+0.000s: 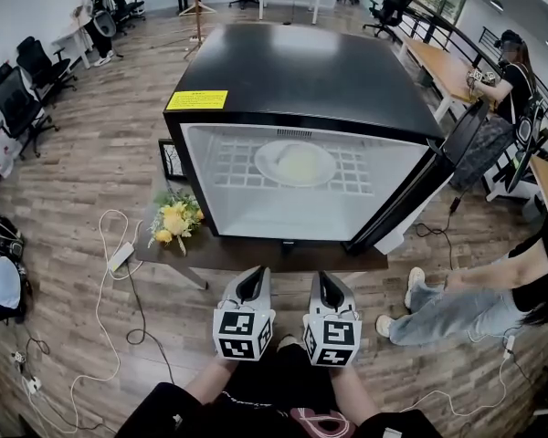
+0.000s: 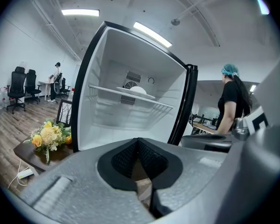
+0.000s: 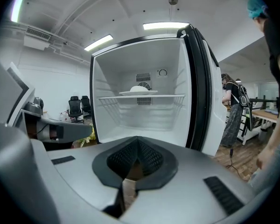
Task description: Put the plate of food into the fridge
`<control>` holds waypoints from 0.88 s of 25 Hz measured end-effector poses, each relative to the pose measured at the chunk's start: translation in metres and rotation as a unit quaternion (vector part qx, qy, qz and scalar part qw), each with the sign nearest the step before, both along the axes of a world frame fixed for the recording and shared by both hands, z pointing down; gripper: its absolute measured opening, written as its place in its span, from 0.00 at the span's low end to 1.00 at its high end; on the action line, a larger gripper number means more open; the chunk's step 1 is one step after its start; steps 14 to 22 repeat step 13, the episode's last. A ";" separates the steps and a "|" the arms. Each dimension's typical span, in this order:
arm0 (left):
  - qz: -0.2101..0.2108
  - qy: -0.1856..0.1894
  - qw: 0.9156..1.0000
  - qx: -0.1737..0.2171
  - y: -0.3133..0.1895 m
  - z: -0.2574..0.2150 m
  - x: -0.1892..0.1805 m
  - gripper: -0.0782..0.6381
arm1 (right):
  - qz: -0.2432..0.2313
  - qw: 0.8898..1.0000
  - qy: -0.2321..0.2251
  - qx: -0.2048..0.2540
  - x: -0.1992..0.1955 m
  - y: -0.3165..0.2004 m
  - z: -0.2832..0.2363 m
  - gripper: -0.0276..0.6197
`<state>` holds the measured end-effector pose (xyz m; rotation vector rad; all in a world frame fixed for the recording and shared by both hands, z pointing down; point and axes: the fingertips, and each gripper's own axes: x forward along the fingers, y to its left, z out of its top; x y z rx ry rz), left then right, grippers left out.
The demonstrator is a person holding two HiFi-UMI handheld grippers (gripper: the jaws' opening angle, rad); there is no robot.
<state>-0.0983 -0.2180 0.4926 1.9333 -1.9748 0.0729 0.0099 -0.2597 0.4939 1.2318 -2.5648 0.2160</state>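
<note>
A white plate of pale food point(image 1: 295, 163) rests on the wire shelf inside the small black fridge point(image 1: 310, 71), whose door point(image 1: 418, 199) stands open at the right. The same plate point(image 2: 136, 91) shows on the shelf in the left gripper view, and the plate point(image 3: 138, 91) again in the right gripper view. My left gripper point(image 1: 250, 284) and right gripper point(image 1: 330, 287) are held side by side below the fridge front, well back from it. Both are shut and hold nothing.
The fridge stands on a low dark table point(image 1: 256, 255) with a bunch of yellow flowers point(image 1: 174, 220) and a picture frame point(image 1: 172, 159) at its left. A seated person's legs point(image 1: 447, 308) are at the right. A power strip point(image 1: 121, 258) and cables lie on the wood floor at the left.
</note>
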 end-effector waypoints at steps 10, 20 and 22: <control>0.001 0.002 1.000 -0.002 -0.003 0.003 0.000 0.12 | -0.004 1.000 0.015 0.016 -0.004 -0.004 -0.001 0.05; 0.003 0.002 1.000 -0.003 -0.002 0.004 0.001 0.12 | -0.005 0.999 0.022 0.023 -0.005 -0.005 -0.002 0.05; 0.003 0.002 1.000 -0.003 -0.002 0.004 0.001 0.12 | -0.005 0.999 0.022 0.023 -0.005 -0.005 -0.002 0.05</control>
